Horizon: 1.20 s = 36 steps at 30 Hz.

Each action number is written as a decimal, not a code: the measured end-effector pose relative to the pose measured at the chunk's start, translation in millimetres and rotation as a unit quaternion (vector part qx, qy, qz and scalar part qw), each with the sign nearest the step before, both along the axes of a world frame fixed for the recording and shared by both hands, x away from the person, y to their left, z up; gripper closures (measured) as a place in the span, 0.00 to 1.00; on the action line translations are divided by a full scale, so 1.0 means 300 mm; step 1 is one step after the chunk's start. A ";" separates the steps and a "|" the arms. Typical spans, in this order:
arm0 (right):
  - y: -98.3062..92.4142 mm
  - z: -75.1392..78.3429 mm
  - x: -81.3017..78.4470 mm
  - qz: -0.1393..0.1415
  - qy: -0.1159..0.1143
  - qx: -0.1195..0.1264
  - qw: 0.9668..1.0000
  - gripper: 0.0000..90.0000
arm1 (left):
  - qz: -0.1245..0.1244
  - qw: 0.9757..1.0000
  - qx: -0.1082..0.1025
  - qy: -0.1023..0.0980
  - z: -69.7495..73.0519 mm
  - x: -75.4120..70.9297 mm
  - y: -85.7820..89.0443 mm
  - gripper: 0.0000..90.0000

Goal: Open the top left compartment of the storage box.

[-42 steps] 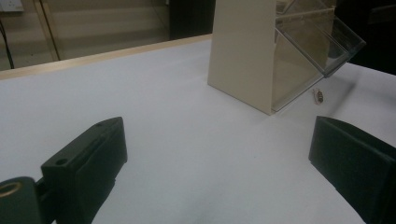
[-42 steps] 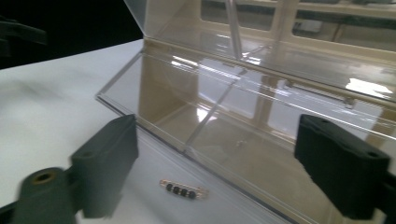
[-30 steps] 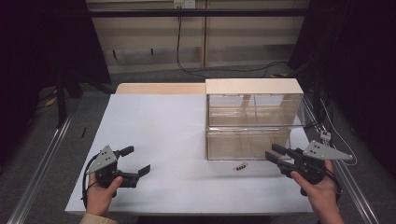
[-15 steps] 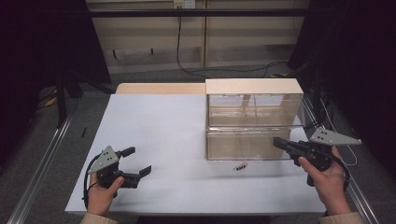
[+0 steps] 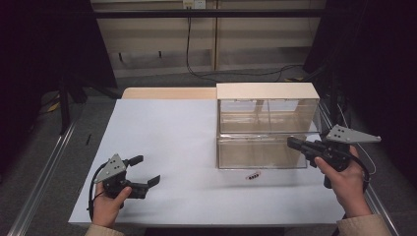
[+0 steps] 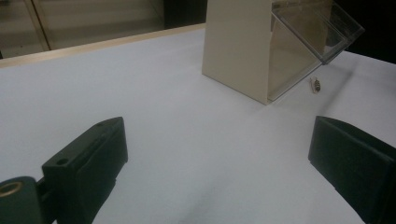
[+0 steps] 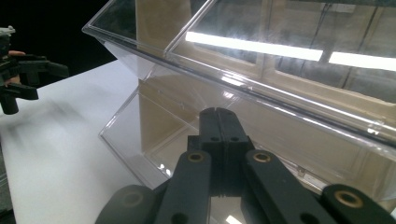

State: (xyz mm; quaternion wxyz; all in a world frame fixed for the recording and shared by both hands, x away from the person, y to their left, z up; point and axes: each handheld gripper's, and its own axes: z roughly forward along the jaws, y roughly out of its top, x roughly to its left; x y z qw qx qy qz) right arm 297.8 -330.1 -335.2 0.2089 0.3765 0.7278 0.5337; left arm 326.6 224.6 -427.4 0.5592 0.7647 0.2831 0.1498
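A white desk (image 5: 167,147) carries a clear plastic two-tier bin (image 5: 268,130) with a beige top, standing toward its right edge. The right tool (image 5: 295,143), jaws clenched together on nothing, points at the bin's lower front panel near its right corner, probably lined up to push or hook it. The left tool (image 5: 146,170), jaws spread, rests near the front-left corner, seemingly idle. A small dark object (image 5: 253,175) lies just before the bin.

The table (image 5: 172,132) was lit pretty evenly from overhead while everything around it sat nearly black. Bright strip-light glare ran across the clear box (image 7: 280,51) in the right gripper view. Soft shadows, slight blur lower left there, and the left gripper view looked grainy.
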 end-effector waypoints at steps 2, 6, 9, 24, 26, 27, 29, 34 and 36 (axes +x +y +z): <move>-0.001 0.001 0.002 -0.002 0.000 -0.001 1.000 1.00 | -0.001 1.000 0.001 0.000 -0.001 0.000 -0.001 0.05; -0.004 0.005 0.007 -0.003 -0.002 0.001 1.000 1.00 | -0.001 1.000 0.002 0.001 -0.001 0.000 -0.001 0.05; -0.004 0.006 0.009 -0.004 -0.002 0.000 1.000 1.00 | -0.002 1.000 0.003 0.001 -0.001 0.001 -0.001 0.05; 0.011 0.020 0.013 0.008 -0.011 -0.004 1.000 1.00 | -0.008 1.000 0.010 0.001 -0.004 0.003 -0.007 0.05; 0.014 0.019 0.013 0.013 -0.013 -0.002 1.000 1.00 | -0.007 1.000 0.005 0.006 -0.005 0.001 -0.010 0.05; 0.018 0.020 0.013 0.014 -0.015 -0.004 1.000 1.00 | -0.007 1.000 0.006 0.006 -0.005 0.001 -0.009 0.05; 0.020 0.021 0.012 0.015 -0.016 -0.004 1.000 1.00 | -0.007 1.000 0.008 0.004 -0.005 0.002 -0.009 0.05; 0.029 0.042 0.002 0.016 -0.032 0.010 0.999 1.00 | -0.009 1.000 0.010 0.007 -0.007 0.003 -0.011 0.05; 0.032 0.066 0.003 0.019 -0.035 0.007 0.999 1.00 | -0.010 1.000 0.011 0.006 -0.007 0.003 -0.012 0.05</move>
